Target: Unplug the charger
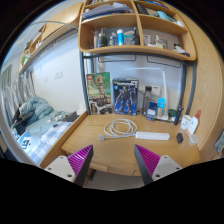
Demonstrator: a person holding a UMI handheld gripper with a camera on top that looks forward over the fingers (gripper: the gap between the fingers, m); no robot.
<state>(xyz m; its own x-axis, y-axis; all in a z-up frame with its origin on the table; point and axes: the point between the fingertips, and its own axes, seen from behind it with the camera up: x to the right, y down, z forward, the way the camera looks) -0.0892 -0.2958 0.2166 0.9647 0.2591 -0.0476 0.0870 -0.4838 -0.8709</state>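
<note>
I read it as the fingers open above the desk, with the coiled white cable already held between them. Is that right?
Not quite. The gripper view shows the gripper with fingers open above the desk, but the coiled white cable lies on the desk beyond them, untouched, beside the white power strip.

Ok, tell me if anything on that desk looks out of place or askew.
Nothing stands out. A coiled white cable lies loose on the wooden desk beside a white power strip; boxes stand upright behind. The gripper is open, holding nothing.
</note>
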